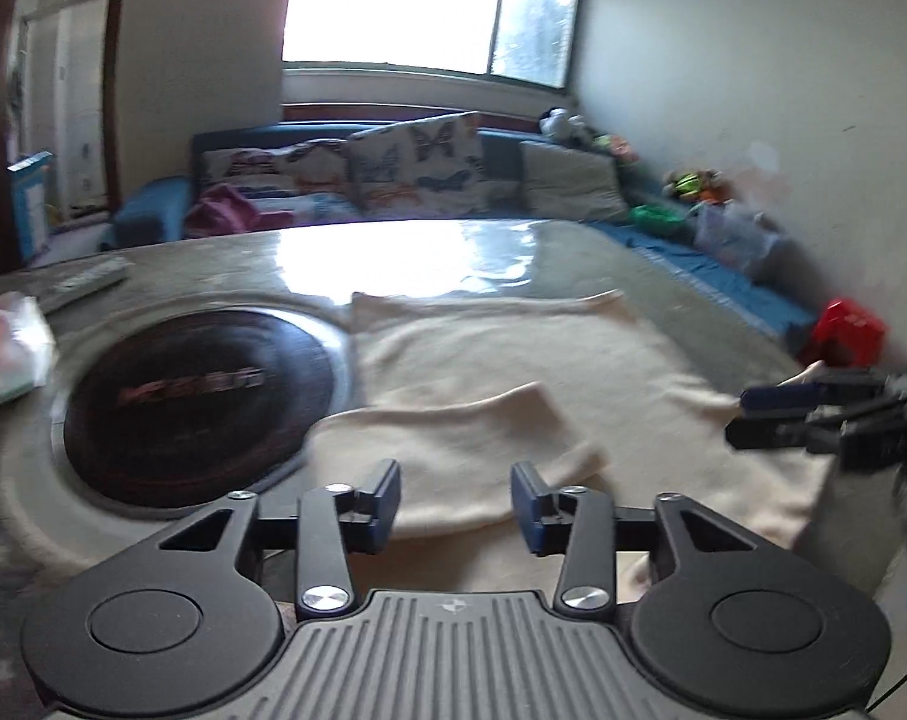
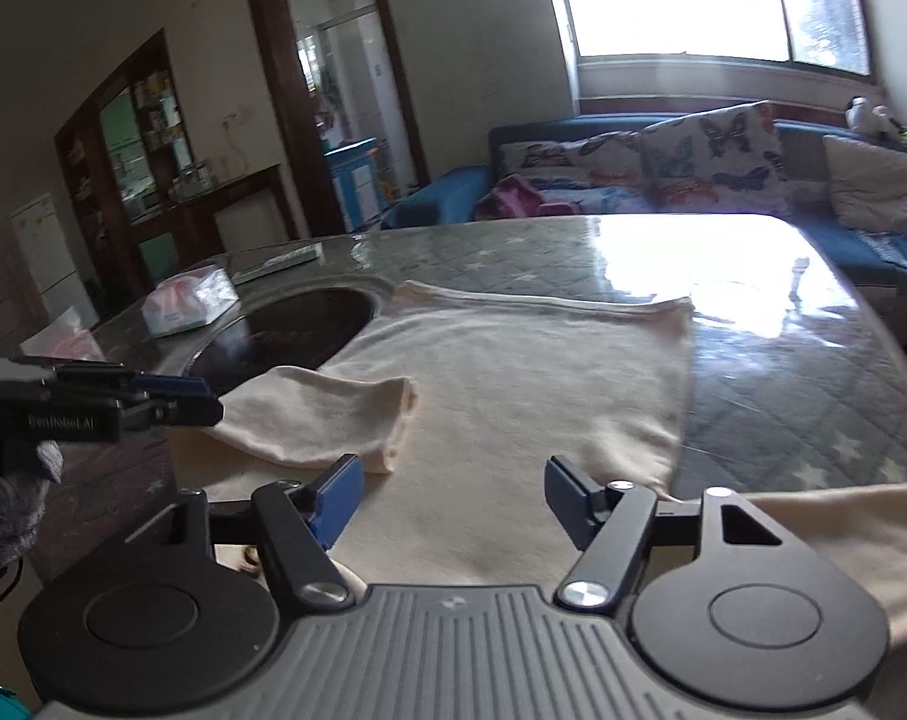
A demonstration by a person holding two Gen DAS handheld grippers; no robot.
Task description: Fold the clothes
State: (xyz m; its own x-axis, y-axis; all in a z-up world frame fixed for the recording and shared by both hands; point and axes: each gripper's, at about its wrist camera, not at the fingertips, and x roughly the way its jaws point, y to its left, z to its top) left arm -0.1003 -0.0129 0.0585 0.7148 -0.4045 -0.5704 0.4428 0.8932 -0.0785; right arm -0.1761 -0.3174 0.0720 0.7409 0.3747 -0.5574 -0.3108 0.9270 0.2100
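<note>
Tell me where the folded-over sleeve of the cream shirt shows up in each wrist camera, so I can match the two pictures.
Left wrist view: the folded sleeve lies low in the centre, just beyond the left tool, right of the dark round plate.
Right wrist view: the folded sleeve lies left of centre, beyond the right tool, with the left tool at its left end.
Shared landmark: the butterfly cushion on the sofa.

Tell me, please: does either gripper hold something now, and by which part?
Nothing is held. The left gripper and right gripper both stand open above the cream garment.
</note>
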